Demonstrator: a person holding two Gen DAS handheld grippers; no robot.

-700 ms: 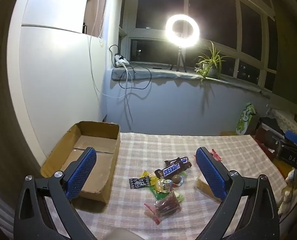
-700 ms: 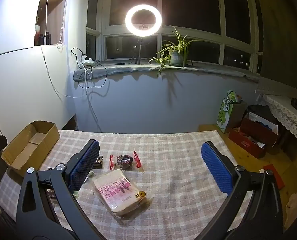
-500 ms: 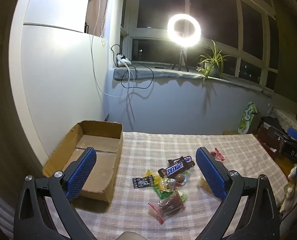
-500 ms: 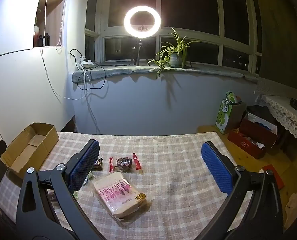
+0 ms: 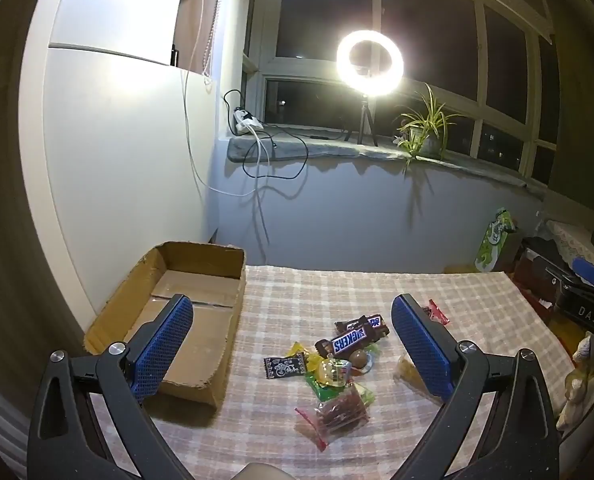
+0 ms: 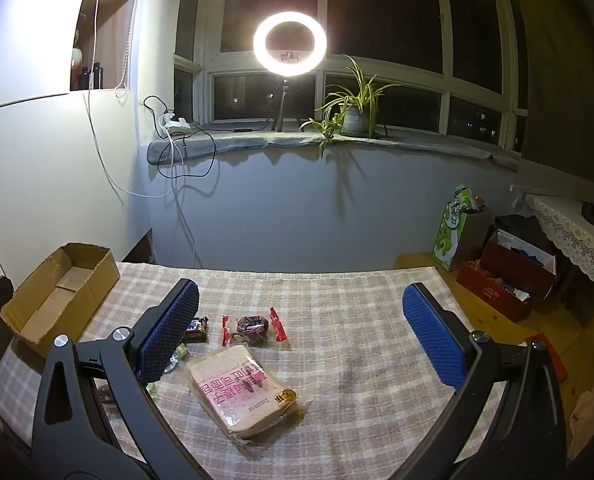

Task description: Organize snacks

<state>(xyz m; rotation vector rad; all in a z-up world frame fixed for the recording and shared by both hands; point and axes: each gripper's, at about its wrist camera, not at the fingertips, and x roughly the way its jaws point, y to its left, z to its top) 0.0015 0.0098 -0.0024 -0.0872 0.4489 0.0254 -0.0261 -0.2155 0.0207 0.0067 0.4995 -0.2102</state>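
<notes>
Left wrist view: a Snickers bar lay atop mixed wrapped candies on the checked tablecloth, at 3 o'clock from the cardboard box. The left gripper was spread wide, holding nothing.

Right wrist view: a wrapped bread pack lay flat at 6 o'clock from a red-ended sweet. The right gripper was spread wide, holding nothing.

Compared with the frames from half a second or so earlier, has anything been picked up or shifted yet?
Nothing taken or released. Both views drift slightly, so the grippers moved a little. The left hand-held gripper and right hand-held gripper stay open and empty; the Snickers bar, bread packet and cardboard box lie unmoved.
</notes>
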